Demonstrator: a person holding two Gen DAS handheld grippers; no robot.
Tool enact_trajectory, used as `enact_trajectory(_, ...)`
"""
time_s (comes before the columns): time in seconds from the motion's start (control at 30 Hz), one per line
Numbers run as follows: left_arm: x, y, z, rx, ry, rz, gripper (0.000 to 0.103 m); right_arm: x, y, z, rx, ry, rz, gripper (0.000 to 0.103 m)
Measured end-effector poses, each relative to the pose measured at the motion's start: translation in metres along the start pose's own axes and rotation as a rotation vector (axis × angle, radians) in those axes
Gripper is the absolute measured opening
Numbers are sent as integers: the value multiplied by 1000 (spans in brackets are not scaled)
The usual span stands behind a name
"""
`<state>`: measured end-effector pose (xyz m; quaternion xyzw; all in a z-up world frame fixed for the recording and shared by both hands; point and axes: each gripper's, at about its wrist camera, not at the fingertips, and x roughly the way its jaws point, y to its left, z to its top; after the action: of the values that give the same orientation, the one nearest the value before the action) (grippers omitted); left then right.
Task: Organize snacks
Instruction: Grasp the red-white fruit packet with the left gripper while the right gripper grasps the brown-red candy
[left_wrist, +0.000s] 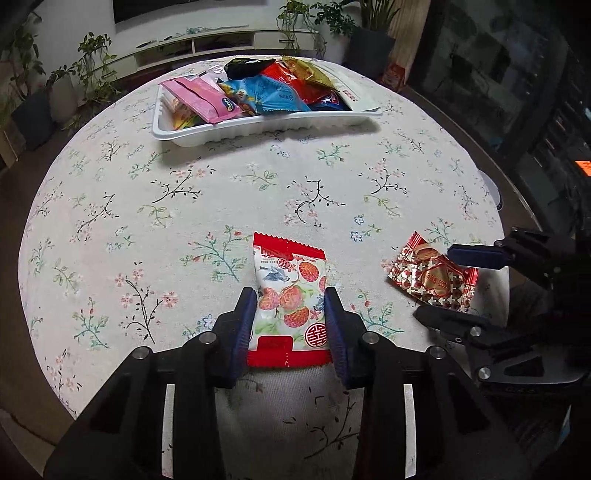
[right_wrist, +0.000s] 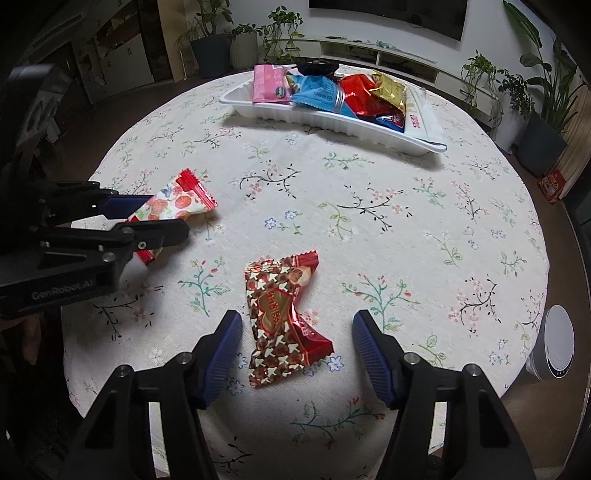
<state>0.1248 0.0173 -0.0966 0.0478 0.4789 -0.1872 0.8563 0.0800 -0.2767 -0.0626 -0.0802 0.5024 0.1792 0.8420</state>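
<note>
A lychee-print snack packet (left_wrist: 290, 295) with red ends lies on the flowered tablecloth. My left gripper (left_wrist: 290, 295) is shut on it, both blue pads pressed against its long sides. In the right wrist view the same packet (right_wrist: 177, 199) sits between the left gripper's (right_wrist: 166, 215) fingers. A brown-red packet with white arrows (right_wrist: 280, 317) lies flat on the cloth. My right gripper (right_wrist: 297, 317) is open around it, with a gap on either side. The left wrist view shows that packet (left_wrist: 432, 280) between the right gripper's (left_wrist: 436, 283) fingers. A white tray (left_wrist: 258, 129) at the far side holds several snack packets.
The tray (right_wrist: 295, 112) stands at the back of the round table. A white round device (right_wrist: 554, 343) sits past the table's right edge. A red box (right_wrist: 552, 184) lies on the floor to the right. Potted plants and a low white cabinet line the far wall.
</note>
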Motion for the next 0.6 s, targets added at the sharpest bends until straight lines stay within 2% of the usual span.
enact_trajectory(0.33,-1,-9,-6,-6,-1,-54,34,3,4,1,-14,6,10,55)
enact_trajectory(0.43,2,-9,-7,-13,4,-64,34,2,3,1,-8,7,16,47)
enact_trajectory(0.47,3,-9,-8,-16,6,-65,34,2,3,1,-9,7,20,41)
enact_trajectory(0.6,1,-10,-9,-18,0,-76,34,1,3,0,-10,7,36,37)
